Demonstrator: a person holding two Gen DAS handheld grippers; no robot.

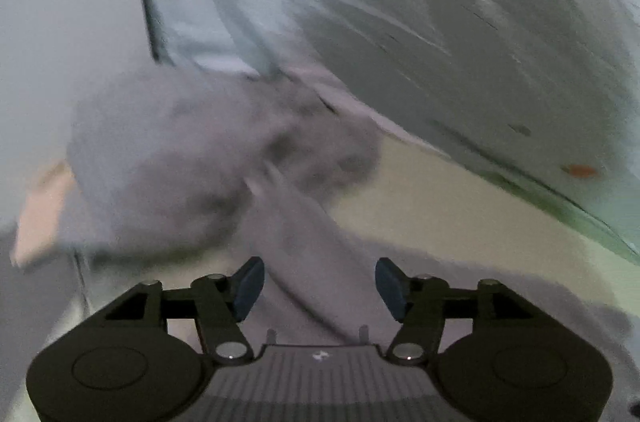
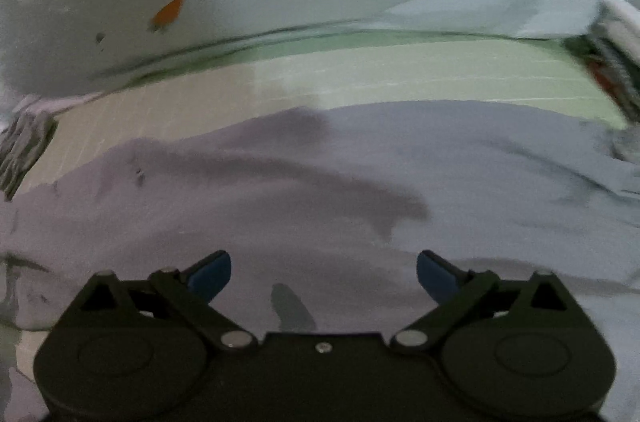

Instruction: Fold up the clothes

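Note:
A grey-lilac garment (image 1: pixel 208 158) lies bunched ahead in the blurred left wrist view, with a strip of it running down between the fingers. My left gripper (image 1: pixel 320 288) is open, its blue pads (image 1: pixel 249 288) apart on either side of that strip. In the right wrist view the same grey-lilac garment (image 2: pixel 360 182) spreads flat with soft creases across the pale green surface (image 2: pixel 400 74). My right gripper (image 2: pixel 324 276) is open just above the cloth, holding nothing.
A pale bluish-white sheet with small orange marks (image 2: pixel 170 10) rises behind the surface; it also shows in the left wrist view (image 1: pixel 440 2). Folded striped cloth (image 2: pixel 618 54) sits at the right edge, and crumpled grey cloth (image 2: pixel 24 146) at the left edge.

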